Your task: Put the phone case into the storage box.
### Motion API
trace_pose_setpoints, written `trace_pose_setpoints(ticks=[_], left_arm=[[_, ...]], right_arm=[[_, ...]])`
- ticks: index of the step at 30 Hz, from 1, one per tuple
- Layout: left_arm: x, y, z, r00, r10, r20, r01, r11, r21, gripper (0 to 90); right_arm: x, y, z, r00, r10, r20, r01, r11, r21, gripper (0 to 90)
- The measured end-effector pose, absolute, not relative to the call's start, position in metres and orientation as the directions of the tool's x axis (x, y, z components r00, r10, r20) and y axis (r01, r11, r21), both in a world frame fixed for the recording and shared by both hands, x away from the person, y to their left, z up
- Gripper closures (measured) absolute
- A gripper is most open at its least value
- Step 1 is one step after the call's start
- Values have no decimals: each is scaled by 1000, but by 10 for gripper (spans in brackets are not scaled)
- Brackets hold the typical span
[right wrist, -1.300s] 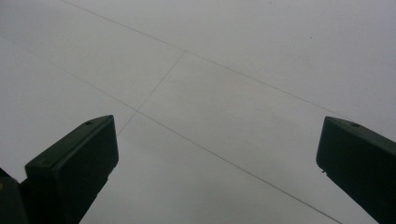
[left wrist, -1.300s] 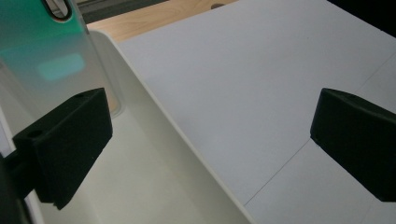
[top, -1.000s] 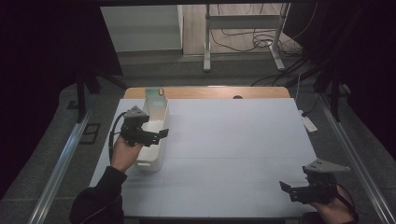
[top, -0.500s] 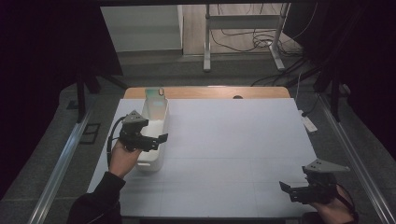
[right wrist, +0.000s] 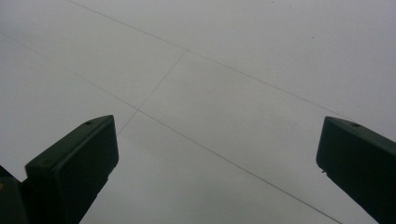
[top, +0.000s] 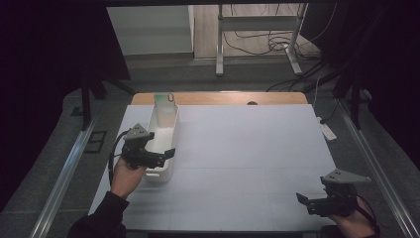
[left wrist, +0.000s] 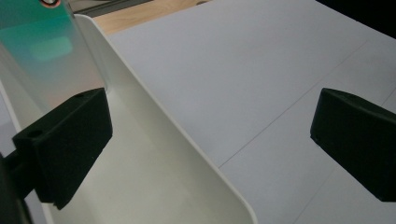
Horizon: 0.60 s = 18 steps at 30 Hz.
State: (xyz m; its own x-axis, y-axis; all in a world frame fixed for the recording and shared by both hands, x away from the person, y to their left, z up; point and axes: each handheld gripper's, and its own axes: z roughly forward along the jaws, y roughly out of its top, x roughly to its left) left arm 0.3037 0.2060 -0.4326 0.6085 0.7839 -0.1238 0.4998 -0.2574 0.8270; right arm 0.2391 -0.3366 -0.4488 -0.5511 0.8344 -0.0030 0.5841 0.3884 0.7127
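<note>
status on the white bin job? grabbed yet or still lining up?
Done: the left gripper is at the white bin, jaws wide open and straddling its right wall, one jaw inside, one over the table. In hand: nothing, no grip closed yet. A clear green-tinted piece stands at the bin's far end. Left: close on the wall and move the bin. The right gripper hangs open over bare table, idle.
</note>
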Motion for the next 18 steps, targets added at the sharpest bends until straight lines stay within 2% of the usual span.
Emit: trace_pose_setpoints(ticks=[18], left_arm=[[279, 212, -434, 591, 799, -113, 491, -245, 836, 0]], right_arm=[[239, -336, -449, -551, 834, -2, 586, 389, 711, 0]])
